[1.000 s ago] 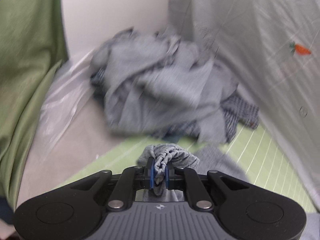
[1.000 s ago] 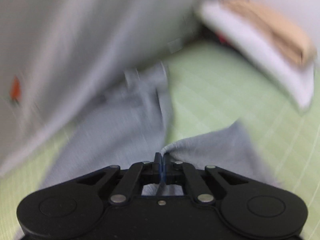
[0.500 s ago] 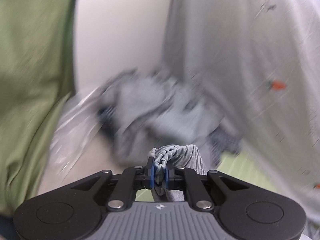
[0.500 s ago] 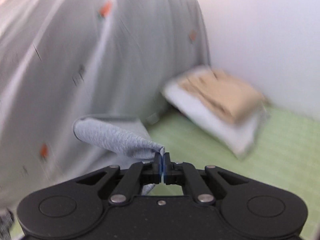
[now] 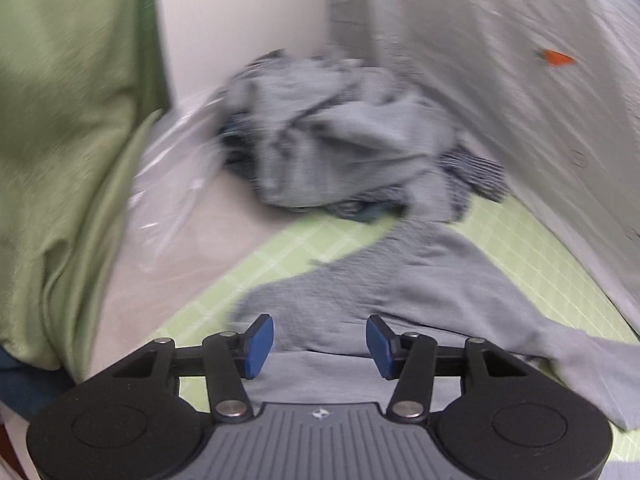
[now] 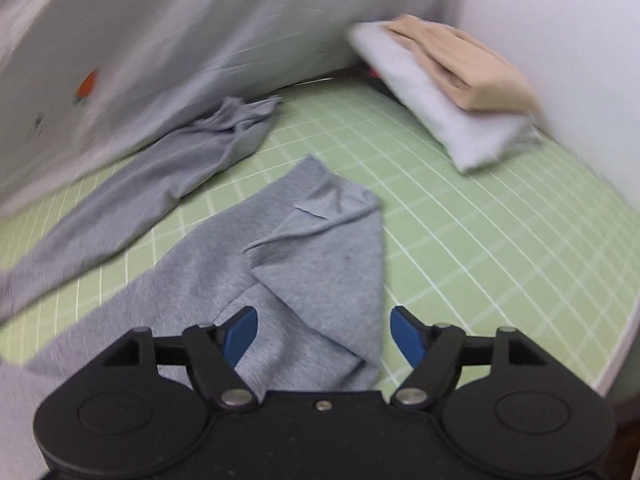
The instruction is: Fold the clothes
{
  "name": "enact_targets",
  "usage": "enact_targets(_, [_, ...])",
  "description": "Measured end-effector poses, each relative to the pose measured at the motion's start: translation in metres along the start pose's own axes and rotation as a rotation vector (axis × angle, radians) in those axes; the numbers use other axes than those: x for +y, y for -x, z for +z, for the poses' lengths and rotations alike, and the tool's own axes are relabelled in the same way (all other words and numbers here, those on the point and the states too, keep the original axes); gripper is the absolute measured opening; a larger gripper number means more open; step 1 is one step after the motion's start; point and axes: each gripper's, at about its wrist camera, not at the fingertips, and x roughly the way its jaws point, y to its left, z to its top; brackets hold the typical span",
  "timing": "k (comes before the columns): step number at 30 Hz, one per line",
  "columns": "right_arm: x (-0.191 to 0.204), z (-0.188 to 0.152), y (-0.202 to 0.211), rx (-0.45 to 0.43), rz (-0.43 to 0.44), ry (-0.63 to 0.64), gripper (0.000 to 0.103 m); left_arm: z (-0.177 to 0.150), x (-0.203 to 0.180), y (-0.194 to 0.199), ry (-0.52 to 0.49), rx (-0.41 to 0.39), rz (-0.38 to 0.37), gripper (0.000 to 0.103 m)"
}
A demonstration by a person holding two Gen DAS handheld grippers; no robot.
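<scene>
**Both grippers spreading over a grey garment on the green mat**

The left gripper [image 5: 320, 340], black with blue pads, has its jaws opening; nothing is pinched between them, and the pads stand clear of the cloth. Below and beyond it lies the grey knit long-sleeved garment [image 5: 400, 300], flat on the light green grid-lined cutting mat [image 5: 540, 240]. In the left wrist view a sleeve of it runs off toward 4 o'clock. Farther off, at about 12 o'clock, sits a crumpled pile of grey and dark striped clothes [image 5: 332, 140], partly resting on clear plastic film [image 5: 172, 184] at 10 o'clock. A green curtain-like fabric [image 5: 68, 140] hangs at 9 o'clock, and a pale grey sheet printed with small orange carrots [image 5: 520, 80] rises at 2 o'clock.

The right gripper [image 6: 323, 334], the same make, is likewise opening its jaws, and they grip nothing. In its view the garment's body [image 6: 312, 256] lies directly ahead at 12 o'clock, its near corner folded over on itself, while a long sleeve [image 6: 160, 172] stretches toward 10 o'clock along the foot of the carrot sheet. At 1 o'clock, well apart from the garment, rests a folded white cloth stack [image 6: 448, 120] with a folded beige cloth [image 6: 460, 60] on top, against a white wall [image 6: 560, 40].
</scene>
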Motion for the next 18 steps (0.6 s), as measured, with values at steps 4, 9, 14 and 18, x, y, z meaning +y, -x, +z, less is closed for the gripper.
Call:
enact_targets(4, [0.02, 0.009, -0.027, 0.011, 0.043, 0.213, 0.072, -0.031, -0.057, 0.025, -0.02, -0.015, -0.029, 0.062])
enact_targets(9, [0.02, 0.019, -0.064, 0.053, 0.149, 0.309, 0.055, -0.09, -0.124, 0.054, -0.031, 0.046, -0.064, 0.063])
enact_targets(14, [-0.031, 0.021, -0.061, 0.018, 0.26, 0.206, 0.0, -0.145, -0.176, 0.07, -0.098, 0.086, -0.076, 0.063])
enact_targets(18, [-0.114, 0.017, -0.033, -0.015, 0.186, 0.026, 0.0, -0.17, -0.205, 0.075, -0.11, 0.113, -0.085, 0.063])
